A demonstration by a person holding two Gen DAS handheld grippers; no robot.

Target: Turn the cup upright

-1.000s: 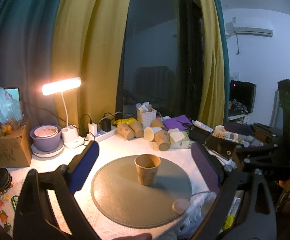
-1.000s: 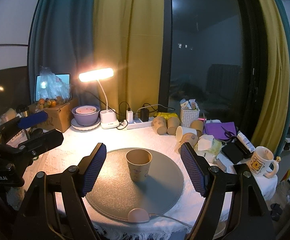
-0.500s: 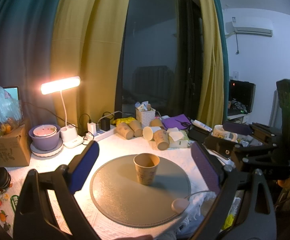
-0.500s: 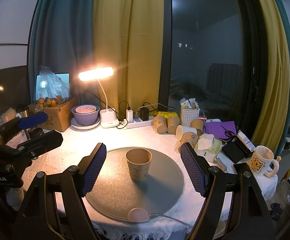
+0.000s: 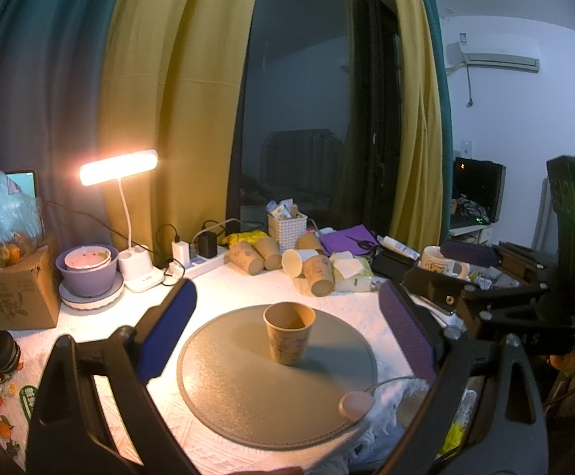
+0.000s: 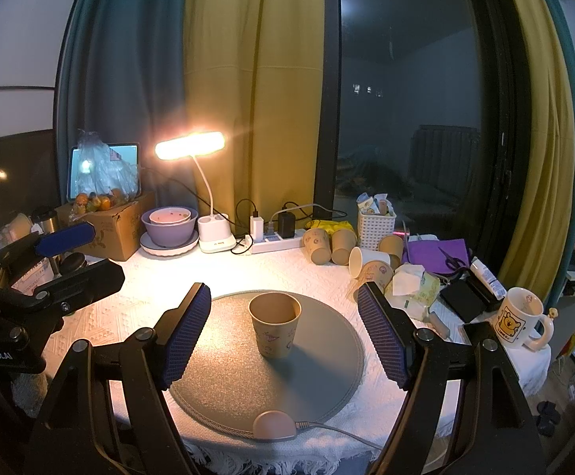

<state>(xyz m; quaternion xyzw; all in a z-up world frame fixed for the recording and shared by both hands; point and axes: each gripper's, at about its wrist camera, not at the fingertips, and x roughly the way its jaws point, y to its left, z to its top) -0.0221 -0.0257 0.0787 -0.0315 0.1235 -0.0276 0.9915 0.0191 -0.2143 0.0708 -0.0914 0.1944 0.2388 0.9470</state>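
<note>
A brown paper cup [image 5: 288, 332] stands upright, mouth up, on the round grey mat [image 5: 248, 399]; it also shows in the right wrist view [image 6: 275, 324] on the mat [image 6: 228, 380]. My left gripper [image 5: 287, 336] is open and empty, its blue pads wide on either side of the cup and nearer the camera. My right gripper [image 6: 283, 332] is open and empty too, pads apart from the cup. The right gripper also shows at the right of the left wrist view [image 5: 525, 297], and the left gripper at the left of the right wrist view [image 6: 50, 269].
Several paper cups [image 6: 339, 245] lie on their sides at the back of the table. A lit desk lamp [image 6: 190, 146], purple bowls [image 6: 168, 227], a power strip [image 6: 275, 239], a white basket [image 6: 375, 225], tissues [image 6: 410, 285] and a mug [image 6: 519, 316] stand around the mat.
Both grippers drifted very slightly; the cup stays upright on the mat and both grippers stay open.
</note>
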